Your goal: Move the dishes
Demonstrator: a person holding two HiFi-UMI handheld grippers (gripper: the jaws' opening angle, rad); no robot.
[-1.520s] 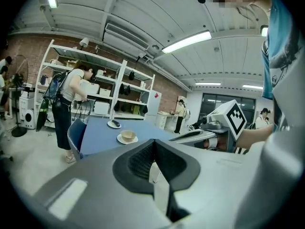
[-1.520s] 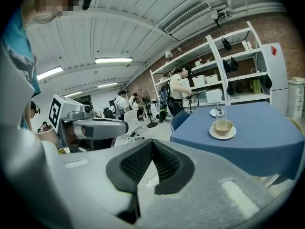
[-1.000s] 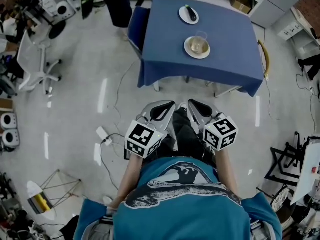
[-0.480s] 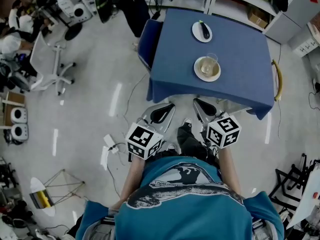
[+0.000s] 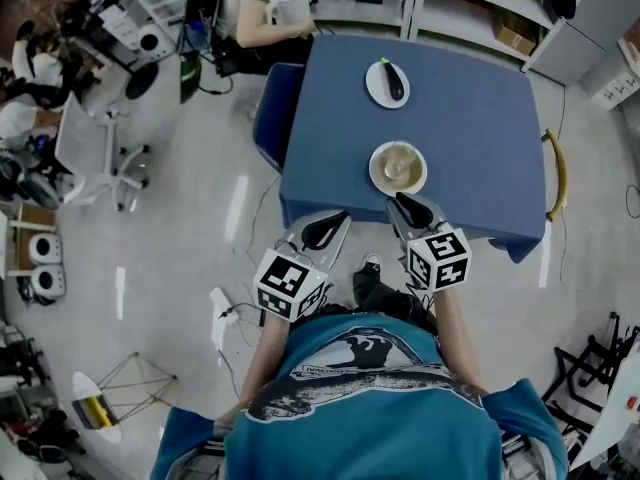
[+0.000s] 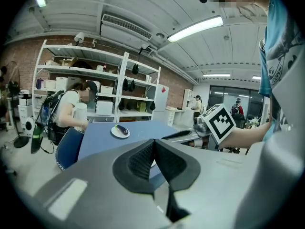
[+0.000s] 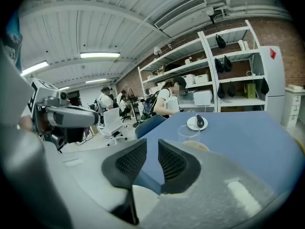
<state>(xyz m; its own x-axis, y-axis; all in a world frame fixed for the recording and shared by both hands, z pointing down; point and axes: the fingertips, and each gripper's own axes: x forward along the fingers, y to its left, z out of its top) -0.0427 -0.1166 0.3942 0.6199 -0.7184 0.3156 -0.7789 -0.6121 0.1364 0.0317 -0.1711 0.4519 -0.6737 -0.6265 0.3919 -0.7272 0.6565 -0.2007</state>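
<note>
Left gripper [image 5: 322, 226] jaws together, empty; right gripper [image 5: 410, 208] jaws just opening, narrowly apart, nothing between. Centre-frame plate [image 5: 378, 178] bears a glass [image 5: 400, 163]; suggest wider opening, rim grip, level carry.

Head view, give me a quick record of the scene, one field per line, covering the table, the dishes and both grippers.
table: blue cloth, ahead of the person
far plate: holds an eggplant
near plate: holds a glass, sits by the table's near edge
left gripper: jaws together, empty, short of the table
right gripper: jaws slightly apart, have just been opening, nothing between them, pointing at the near plate
</note>
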